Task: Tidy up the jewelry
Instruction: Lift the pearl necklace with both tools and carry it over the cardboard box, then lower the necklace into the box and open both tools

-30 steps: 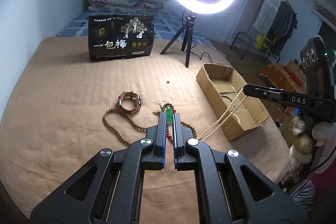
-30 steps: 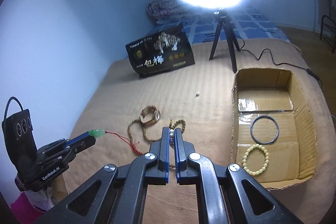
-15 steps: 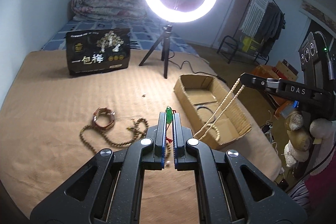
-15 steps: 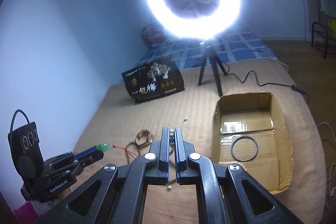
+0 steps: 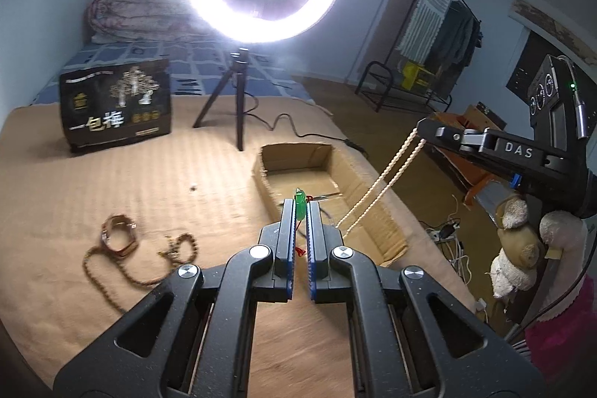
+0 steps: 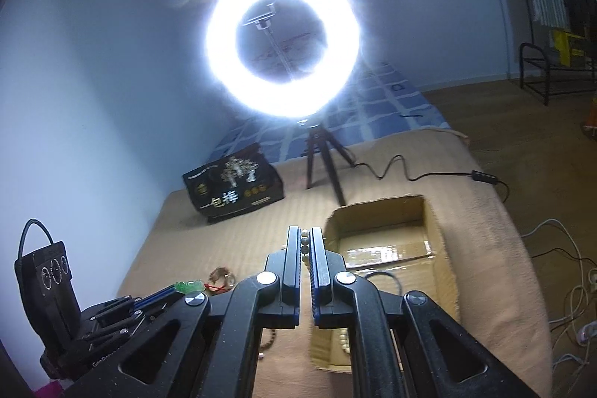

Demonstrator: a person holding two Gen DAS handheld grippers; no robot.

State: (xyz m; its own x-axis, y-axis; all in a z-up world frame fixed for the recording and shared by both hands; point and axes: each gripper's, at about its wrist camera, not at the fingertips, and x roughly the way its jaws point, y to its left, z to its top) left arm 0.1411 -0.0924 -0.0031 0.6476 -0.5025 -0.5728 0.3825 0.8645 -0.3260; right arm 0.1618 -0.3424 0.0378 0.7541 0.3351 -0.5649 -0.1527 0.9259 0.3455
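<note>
My left gripper [image 5: 300,204] is shut on a green pendant [image 5: 300,197] with a red cord, held in the air near the cardboard box [image 5: 294,152]. My right gripper [image 6: 305,235] is shut on a cream bead necklace [image 6: 305,243]; in the left wrist view its strands [image 5: 388,174] hang from the right gripper [image 5: 425,129] down over the box. The box [image 6: 440,248] holds a dark ring bangle [image 6: 380,276] and cream beads. A brown bead necklace [image 5: 123,271] and a leather bracelet [image 5: 117,235] lie on the tan blanket.
A ring light on a tripod [image 5: 238,107] stands behind the box, its cable [image 5: 283,125] trailing right. A black printed bag [image 5: 115,105] stands at the back left. The bed's edge drops off right of the box; a small bead [image 5: 193,188] lies mid-blanket.
Both grippers have lifted and moved right towards the box, carrying the pendant and the cream necklace off the blanket. The right view has tilted up towards the ring light.
</note>
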